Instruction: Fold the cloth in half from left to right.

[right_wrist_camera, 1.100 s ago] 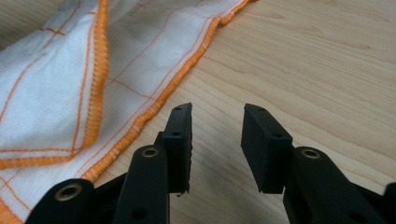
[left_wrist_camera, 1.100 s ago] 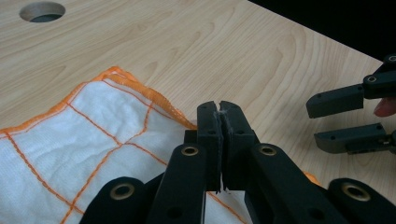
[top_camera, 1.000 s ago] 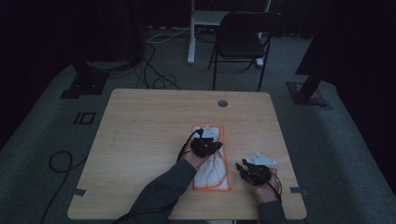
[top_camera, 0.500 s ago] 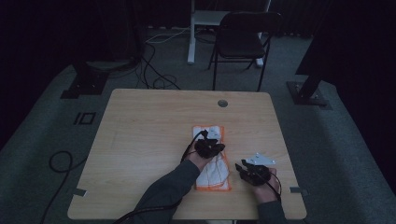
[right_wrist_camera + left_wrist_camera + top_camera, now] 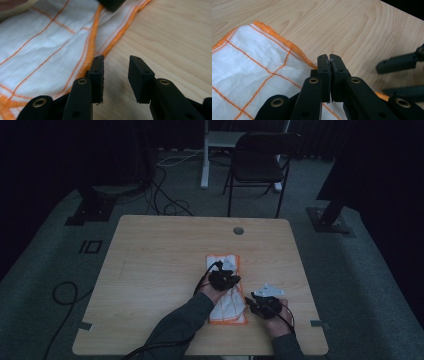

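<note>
Dim studio: black drapes (image 5: 60, 155), stand bases (image 5: 330, 220), floor cables (image 5: 165, 205).

A dim room with a grey carpeted floor (image 5: 45, 320) and dark walls surrounds a light wooden bench (image 5: 165, 255) that has a round cable hole (image 5: 238, 230) near its far edge. Beyond it stand a black folding chair (image 5: 262, 165) and a white desk frame (image 5: 220, 142). Black cables (image 5: 160, 205) and dark stand bases (image 5: 87, 212) lie on the floor.

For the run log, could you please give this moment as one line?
left gripper: shut at cloth edge | right gripper: open beside cloth, on table | cloth: folded, flat
</note>
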`<state>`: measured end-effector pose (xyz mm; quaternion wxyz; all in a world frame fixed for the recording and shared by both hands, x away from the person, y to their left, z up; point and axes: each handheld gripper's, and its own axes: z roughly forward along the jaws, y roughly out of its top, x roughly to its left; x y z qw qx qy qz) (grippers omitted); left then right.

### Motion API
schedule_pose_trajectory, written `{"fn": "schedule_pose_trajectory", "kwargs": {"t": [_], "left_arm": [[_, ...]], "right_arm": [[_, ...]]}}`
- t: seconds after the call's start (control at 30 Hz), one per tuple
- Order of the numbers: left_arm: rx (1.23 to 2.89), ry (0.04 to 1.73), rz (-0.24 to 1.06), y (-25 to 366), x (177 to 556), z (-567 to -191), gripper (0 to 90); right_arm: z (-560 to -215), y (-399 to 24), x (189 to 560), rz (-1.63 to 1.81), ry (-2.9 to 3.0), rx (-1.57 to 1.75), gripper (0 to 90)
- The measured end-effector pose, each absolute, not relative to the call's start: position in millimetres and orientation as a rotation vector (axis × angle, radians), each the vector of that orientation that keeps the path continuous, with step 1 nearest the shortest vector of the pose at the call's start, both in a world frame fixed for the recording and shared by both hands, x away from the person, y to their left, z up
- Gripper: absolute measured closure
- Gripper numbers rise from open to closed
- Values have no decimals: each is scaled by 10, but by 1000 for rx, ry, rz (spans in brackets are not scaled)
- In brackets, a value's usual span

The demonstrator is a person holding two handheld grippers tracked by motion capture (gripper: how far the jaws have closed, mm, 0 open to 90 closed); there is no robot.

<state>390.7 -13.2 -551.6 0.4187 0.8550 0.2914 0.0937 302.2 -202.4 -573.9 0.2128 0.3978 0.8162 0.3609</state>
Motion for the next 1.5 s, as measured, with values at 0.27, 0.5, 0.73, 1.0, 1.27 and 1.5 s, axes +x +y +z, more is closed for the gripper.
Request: {"fn": "schedule_pose_trajectory", "kwargs": {"t": [0.27, 0.5, 0.73, 1.0, 1.27, 1.5], "left_arm": [[2140, 743, 230, -144, 3906, -5531, 885], [2146, 745, 234, -156, 3909, -5541, 884], [2143, 750, 232, -173, 3910, -5554, 872], [2118, 741, 238, -107, 3860, -5479, 701], [2110, 739, 291, 216, 3711, -5413, 705], [2104, 770, 302, 415, 3631, -5471, 705]], "right_arm": [[-5671, -1957, 2858, 1102, 2346, 980, 635], [-5616, -1940, 2770, 1203, 2370, 904, 601], [-5614, -1946, 2712, 1265, 2420, 850, 585], [-5618, -2011, 2736, 1221, 2363, 918, 599], [-5668, -2039, 2768, 1151, 2363, 986, 610], [-5698, -2025, 2773, 1141, 2385, 994, 633]]}}
